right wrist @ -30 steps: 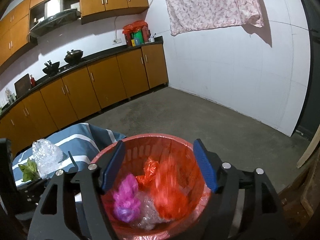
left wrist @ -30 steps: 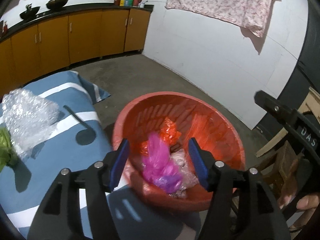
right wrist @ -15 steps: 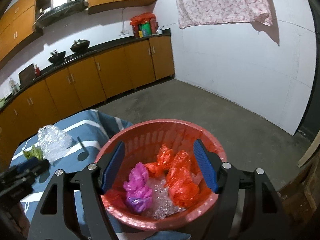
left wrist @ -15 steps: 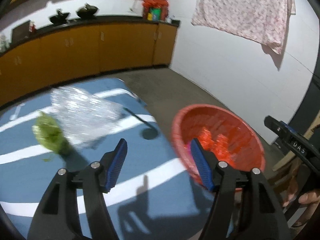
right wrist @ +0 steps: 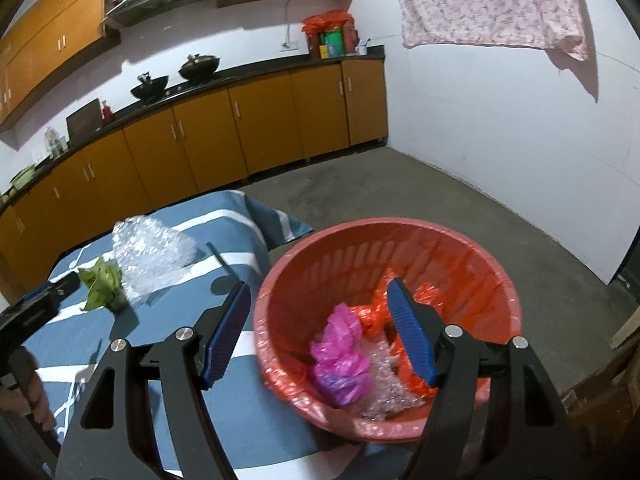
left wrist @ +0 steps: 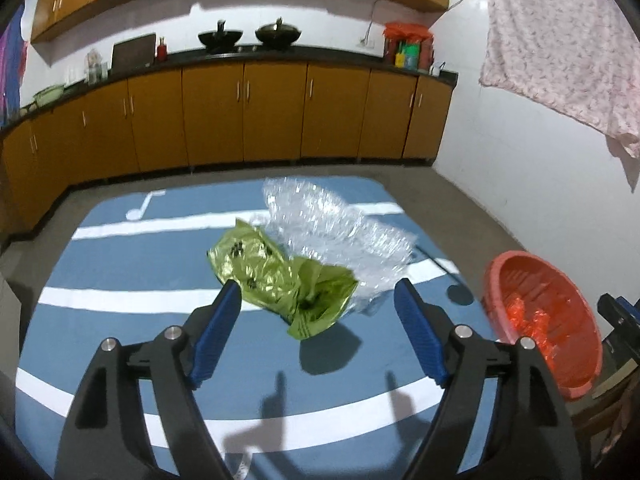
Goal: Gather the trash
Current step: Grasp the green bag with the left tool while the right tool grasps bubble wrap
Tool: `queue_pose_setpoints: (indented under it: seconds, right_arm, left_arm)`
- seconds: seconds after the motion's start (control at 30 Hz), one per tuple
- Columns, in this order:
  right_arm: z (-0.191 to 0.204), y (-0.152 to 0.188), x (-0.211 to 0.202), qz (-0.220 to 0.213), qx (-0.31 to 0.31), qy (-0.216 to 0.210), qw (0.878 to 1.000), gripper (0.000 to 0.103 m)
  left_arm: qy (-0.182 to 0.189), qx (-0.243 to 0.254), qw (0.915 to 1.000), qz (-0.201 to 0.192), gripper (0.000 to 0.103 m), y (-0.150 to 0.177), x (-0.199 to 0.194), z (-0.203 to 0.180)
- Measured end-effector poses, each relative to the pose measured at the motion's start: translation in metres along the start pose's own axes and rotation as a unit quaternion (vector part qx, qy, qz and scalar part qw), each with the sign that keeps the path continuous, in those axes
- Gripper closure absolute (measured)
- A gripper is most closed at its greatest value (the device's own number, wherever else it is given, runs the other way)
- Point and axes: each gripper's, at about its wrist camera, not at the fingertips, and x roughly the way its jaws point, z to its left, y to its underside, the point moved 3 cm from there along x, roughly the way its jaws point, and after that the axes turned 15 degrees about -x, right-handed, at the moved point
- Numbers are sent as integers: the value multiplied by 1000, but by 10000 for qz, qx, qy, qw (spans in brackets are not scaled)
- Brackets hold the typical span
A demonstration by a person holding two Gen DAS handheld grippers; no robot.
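A crumpled green plastic bag [left wrist: 284, 280] and a clear bubble-wrap sheet [left wrist: 340, 232] lie together on the blue striped cloth [left wrist: 120, 280]. My left gripper [left wrist: 320, 328] is open and empty, just short of the green bag. A red basket [right wrist: 400, 248] at the cloth's right edge holds a pink bag [right wrist: 340, 352], orange bags [right wrist: 404, 300] and clear plastic. My right gripper [right wrist: 320, 336] is open and empty above the basket's near left rim. The basket also shows in the left wrist view [left wrist: 548, 308], and the green bag [right wrist: 100, 284] and bubble wrap [right wrist: 152, 260] in the right wrist view.
Orange kitchen cabinets [left wrist: 240, 116] with woks on the counter run along the back wall. A pink floral cloth [right wrist: 488, 4] hangs on the white wall. Grey concrete floor [right wrist: 420, 188] lies beyond. Wooden pieces [right wrist: 600, 392] sit at the right.
My left gripper swung left from over the basket to face the green bag and bubble wrap. My right gripper stayed over the basket, shifting slightly left; an orange bag settled inside.
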Motion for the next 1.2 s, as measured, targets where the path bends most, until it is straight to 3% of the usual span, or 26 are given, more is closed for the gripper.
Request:
queue_pose_setpoints:
  seconds: [0.2, 0.3, 0.4, 0.47, 0.57, 0.67, 1.2]
  right_arm:
    - [12, 0, 6, 95, -91, -108, 9999, 32]
    - [17, 0, 9, 126, -148, -144, 9997, 32]
    - [23, -1, 13, 172, -181, -191, 9995, 32]
    - [27, -1, 15, 194, -174, -232, 9994, 32]
    - [35, -2, 17, 208, -131, -315, 9992, 32]
    - [45, -7, 17, 176, -190, -395, 9989, 32]
    - [110, -20, 40, 275, -644, -742, 9948, 32]
  left_arm:
    - [-309, -7, 9994, 177, 29, 1, 29, 5]
    - [-434, -95, 9988, 224, 41, -2, 40, 10]
    - [-456, -104, 9986, 265, 60, -5, 46, 17]
    - [-431, -125, 9984, 342, 81, -5, 49, 23]
    - [-387, -132, 9984, 387, 92, -5, 46, 32]
    - [-391, -68, 9986, 344, 97, -4, 40, 39]
    - [-616, -192, 9977, 219, 98, -7, 7, 118]
